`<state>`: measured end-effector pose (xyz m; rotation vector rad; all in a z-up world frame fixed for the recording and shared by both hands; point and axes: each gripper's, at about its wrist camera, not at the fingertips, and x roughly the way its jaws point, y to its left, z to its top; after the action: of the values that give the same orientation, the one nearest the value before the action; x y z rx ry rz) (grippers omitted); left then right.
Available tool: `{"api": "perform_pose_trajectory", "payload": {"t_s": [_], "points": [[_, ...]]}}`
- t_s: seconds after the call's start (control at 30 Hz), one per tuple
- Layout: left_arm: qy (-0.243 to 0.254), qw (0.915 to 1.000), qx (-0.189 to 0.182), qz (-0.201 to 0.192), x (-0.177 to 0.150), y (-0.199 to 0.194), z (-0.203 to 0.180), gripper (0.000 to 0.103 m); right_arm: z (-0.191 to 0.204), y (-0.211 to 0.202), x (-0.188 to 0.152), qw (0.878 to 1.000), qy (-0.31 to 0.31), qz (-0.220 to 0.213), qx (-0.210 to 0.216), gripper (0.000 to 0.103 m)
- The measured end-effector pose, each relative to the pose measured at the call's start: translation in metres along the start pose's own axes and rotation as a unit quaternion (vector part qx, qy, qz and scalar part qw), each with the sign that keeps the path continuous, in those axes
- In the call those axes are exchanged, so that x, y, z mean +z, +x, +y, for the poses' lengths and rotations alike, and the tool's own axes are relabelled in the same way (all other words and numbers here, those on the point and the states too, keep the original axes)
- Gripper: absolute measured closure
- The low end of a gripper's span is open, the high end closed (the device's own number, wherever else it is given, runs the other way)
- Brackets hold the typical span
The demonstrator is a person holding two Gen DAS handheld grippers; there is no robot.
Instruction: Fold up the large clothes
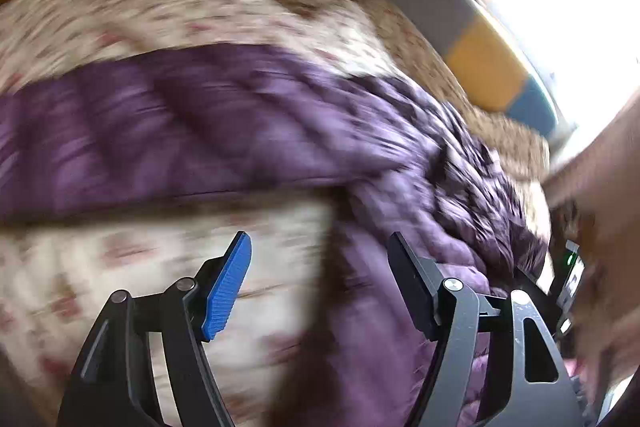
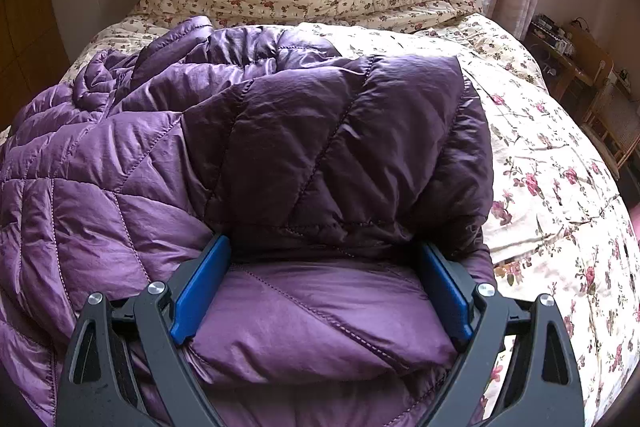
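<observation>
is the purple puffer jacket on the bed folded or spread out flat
Partly folded: the purple jacket has a panel doubled over itself, with bunched fabric at its left, on the floral bedspread.

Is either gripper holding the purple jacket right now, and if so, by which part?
The left gripper is open and holds nothing. The right gripper straddles a puffy fold at the near edge of the purple jacket; whether it actually grips it cannot be told.

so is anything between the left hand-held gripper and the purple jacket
Nothing visible. The left hand-held gripper is open above the bedspread, with the purple jacket lying straight ahead and nothing between them. The view is blurred, so small things could be missed.
</observation>
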<state>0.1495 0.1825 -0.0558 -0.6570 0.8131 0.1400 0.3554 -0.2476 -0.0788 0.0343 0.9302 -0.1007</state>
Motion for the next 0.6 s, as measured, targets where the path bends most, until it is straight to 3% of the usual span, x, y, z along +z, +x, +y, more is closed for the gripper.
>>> {"api": "perform_pose_trajectory", "payload": {"t_s": [0.13,0.23,0.37,0.47,0.6], "points": [[-0.082,0.9963,0.021,-0.017,-0.004,-0.044,0.069,0.033,-0.001,0.0,0.0,1.0,0.0,0.0,0.0,0.012],[-0.151,0.9871,0.032,-0.041,-0.008,-0.076,0.118,0.033,-0.002,-0.001,0.0,1.0,0.001,-0.001,-0.001,0.012],[-0.25,0.9634,0.06,-0.075,-0.015,-0.108,0.179,0.033,-0.002,0.0,0.0,1.0,0.001,-0.001,0.0,0.012],[-0.306,0.9456,0.061,-0.092,-0.017,-0.12,0.213,0.034,-0.002,-0.001,-0.001,1.0,0.001,-0.001,0.0,0.012],[-0.326,0.9369,0.072,-0.103,-0.01,-0.122,0.227,0.048,-0.002,-0.001,0.0,1.0,0.001,-0.001,0.0,0.012]]}}
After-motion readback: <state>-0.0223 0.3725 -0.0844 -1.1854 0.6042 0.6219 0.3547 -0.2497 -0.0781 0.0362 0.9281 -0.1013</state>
